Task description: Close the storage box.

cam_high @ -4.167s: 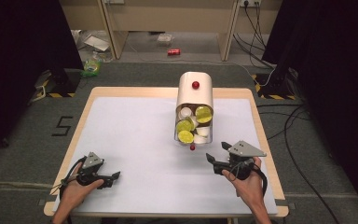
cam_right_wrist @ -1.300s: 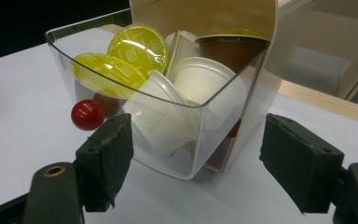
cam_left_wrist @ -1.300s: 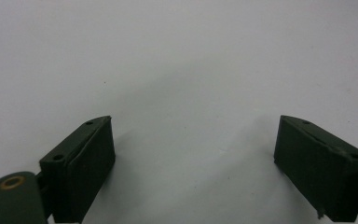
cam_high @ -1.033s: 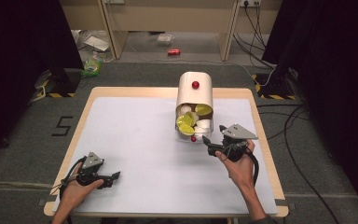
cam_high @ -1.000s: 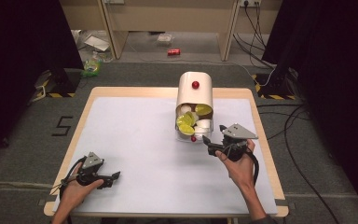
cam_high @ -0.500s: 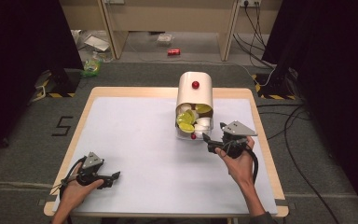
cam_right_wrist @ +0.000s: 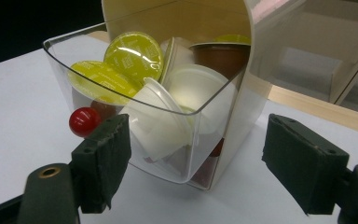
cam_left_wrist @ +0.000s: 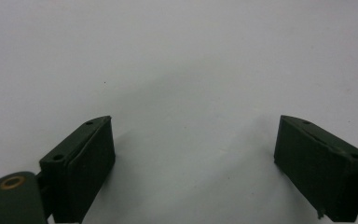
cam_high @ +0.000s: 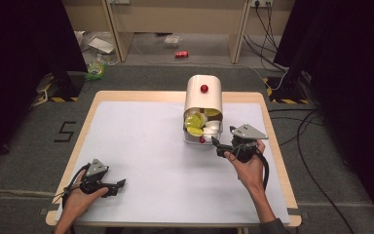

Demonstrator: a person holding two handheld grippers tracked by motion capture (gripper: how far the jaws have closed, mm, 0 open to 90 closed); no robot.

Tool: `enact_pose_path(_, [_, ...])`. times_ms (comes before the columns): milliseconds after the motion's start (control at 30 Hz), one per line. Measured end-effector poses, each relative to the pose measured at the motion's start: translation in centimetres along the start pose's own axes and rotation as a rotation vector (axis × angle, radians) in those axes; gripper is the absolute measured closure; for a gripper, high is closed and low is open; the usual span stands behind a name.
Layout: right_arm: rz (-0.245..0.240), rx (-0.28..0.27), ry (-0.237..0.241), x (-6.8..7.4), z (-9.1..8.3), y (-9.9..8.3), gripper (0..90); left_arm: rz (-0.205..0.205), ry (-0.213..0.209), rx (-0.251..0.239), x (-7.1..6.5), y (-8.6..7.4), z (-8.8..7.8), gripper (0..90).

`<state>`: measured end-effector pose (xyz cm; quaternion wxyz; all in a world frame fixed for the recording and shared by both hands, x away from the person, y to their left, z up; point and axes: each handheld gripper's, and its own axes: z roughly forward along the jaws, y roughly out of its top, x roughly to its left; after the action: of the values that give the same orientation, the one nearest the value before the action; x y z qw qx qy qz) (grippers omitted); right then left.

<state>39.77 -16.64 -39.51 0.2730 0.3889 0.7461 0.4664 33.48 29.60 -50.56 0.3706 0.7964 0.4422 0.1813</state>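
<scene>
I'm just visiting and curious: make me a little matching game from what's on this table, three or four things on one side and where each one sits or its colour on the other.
Things:
1. left gripper
2. right gripper
3. drawer knob
4. lime-lidded capsules

Descriptions:
A. small red ball on the front of the clear drawer
B. jaws open over bare white tabletop, near the table's front left corner
C. piled in the clear drawer with white capsules
D. jaws open, pointed at the drawer's corner

Pairs: 1-B, 2-D, 3-A, 4-C
</scene>
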Motion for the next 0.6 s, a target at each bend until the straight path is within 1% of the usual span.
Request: enact_pose_path(600, [0.017, 0.0, -0.018, -0.52, 1.02, 0.43, 23.9, 0.0, 0.0, 0.0, 0.0, 0.0, 0.0, 11.5])
